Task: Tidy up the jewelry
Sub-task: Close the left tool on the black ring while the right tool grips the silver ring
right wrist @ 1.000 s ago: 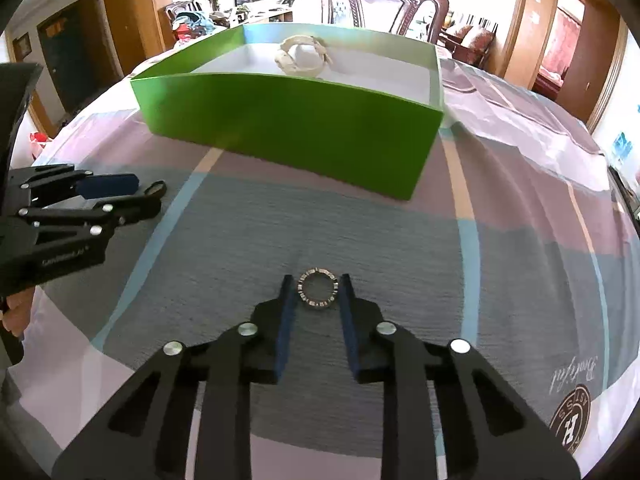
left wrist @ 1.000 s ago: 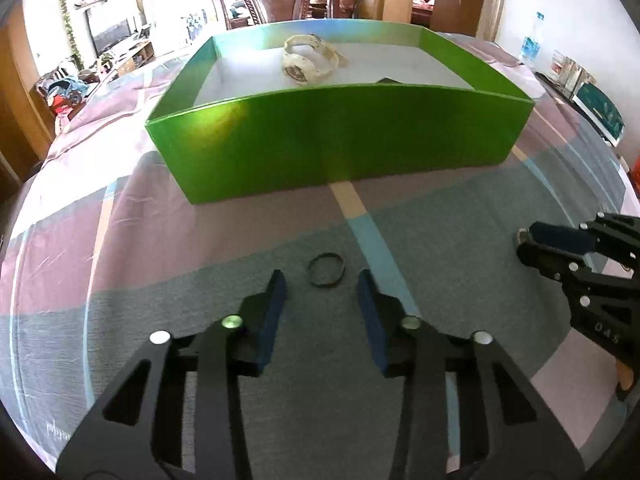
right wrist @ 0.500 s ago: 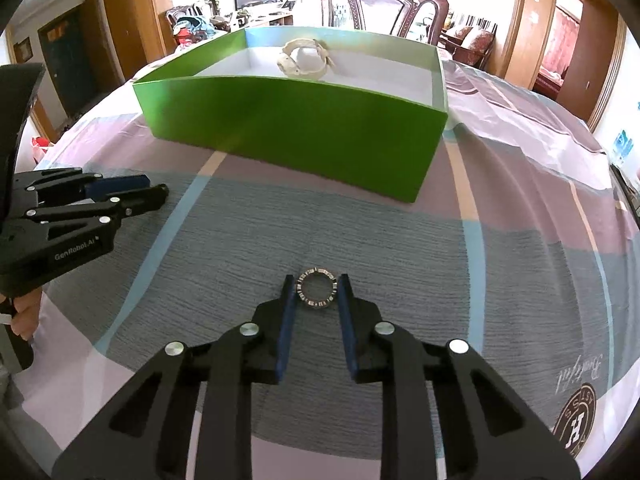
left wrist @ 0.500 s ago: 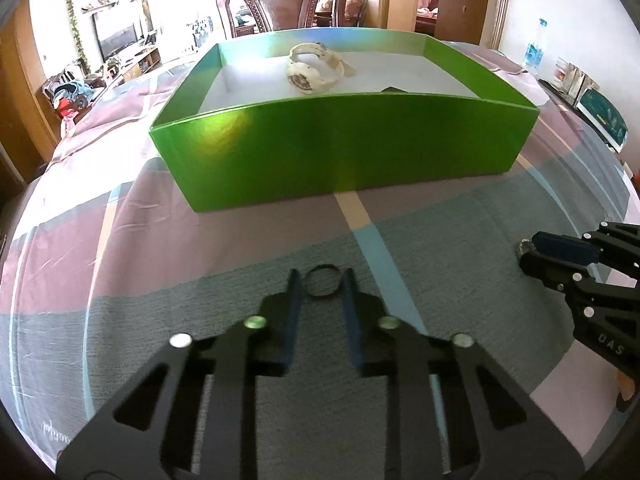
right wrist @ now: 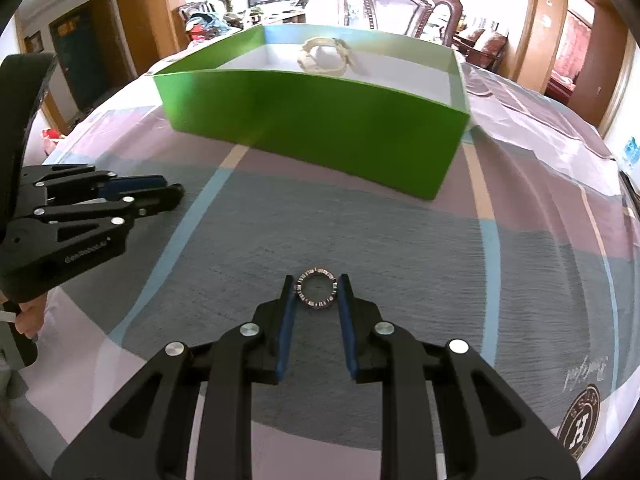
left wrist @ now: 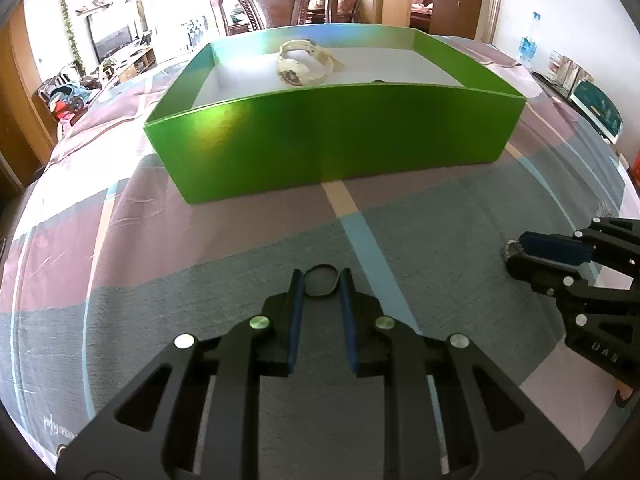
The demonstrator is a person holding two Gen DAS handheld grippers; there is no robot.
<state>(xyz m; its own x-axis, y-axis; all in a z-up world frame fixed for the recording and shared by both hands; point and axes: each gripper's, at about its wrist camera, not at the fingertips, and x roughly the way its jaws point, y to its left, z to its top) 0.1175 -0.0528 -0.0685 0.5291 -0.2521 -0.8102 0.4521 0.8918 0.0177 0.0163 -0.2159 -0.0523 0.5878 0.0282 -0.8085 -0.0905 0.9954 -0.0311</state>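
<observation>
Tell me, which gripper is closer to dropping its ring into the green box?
Probably the left gripper. It is shut on the thin dark ring, and the green box looks nearer straight ahead. The right gripper is shut on the studded ring, but the box sits farther off.

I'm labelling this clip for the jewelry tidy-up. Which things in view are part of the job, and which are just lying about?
Part of the job: dark ring in the left gripper; studded ring in the right gripper; green box; cream bracelet inside it.

Lying about: wooden chair; water bottle; television.
</observation>
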